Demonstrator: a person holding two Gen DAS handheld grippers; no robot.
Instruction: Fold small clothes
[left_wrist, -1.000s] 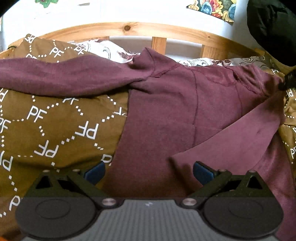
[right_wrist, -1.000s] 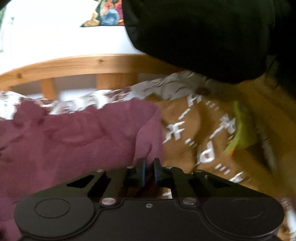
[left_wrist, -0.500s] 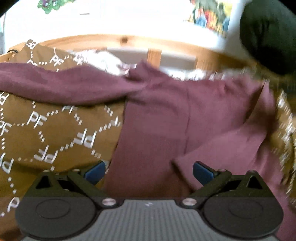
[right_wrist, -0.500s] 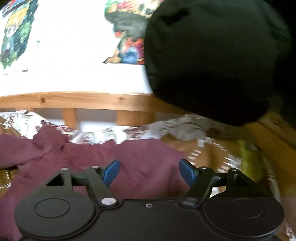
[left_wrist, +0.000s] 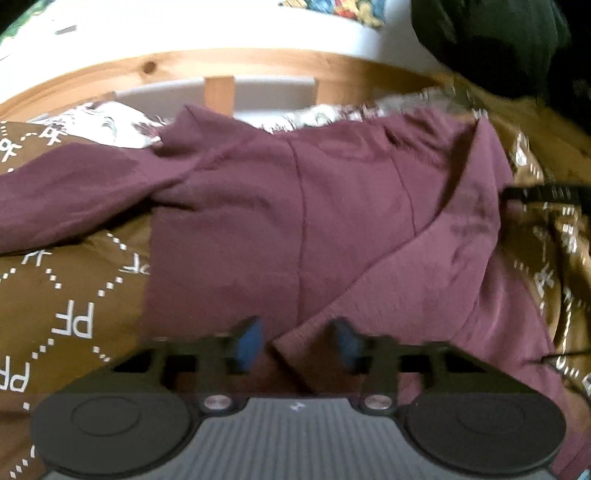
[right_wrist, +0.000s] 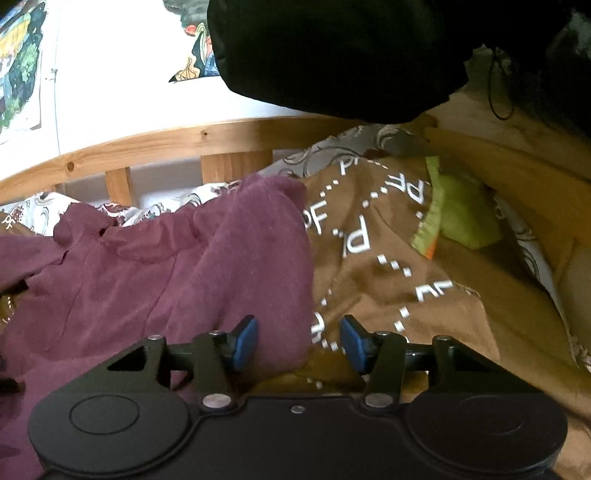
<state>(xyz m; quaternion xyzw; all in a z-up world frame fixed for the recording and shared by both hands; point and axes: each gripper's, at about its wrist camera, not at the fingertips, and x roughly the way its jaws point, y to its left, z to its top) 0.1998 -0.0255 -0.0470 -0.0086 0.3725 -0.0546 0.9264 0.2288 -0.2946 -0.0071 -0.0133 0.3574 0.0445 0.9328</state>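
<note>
A maroon long-sleeved top (left_wrist: 332, 206) lies spread on a brown bedcover (left_wrist: 66, 295) printed with white "PF" letters. One sleeve stretches out to the left, the other is folded diagonally across the body. My left gripper (left_wrist: 297, 341) is open, its blue pads on either side of the folded sleeve's cuff (left_wrist: 291, 338). My right gripper (right_wrist: 299, 341) is open and empty over the top's right edge (right_wrist: 288, 295), where maroon cloth meets the bedcover (right_wrist: 388, 258). Part of the right gripper shows at the right in the left wrist view (left_wrist: 546, 194).
A wooden bed rail (left_wrist: 184, 64) with slats runs along the far side. A large black cushion (right_wrist: 332, 51) hangs over the back right corner. A floral sheet (left_wrist: 110, 125) shows behind the top. A lime-green cloth (right_wrist: 458, 206) lies at the right.
My right gripper let go of the top's edge, opened wide, then narrowed somewhat. My left gripper moved right to the folded sleeve's cuff and its jaws narrowed around it.
</note>
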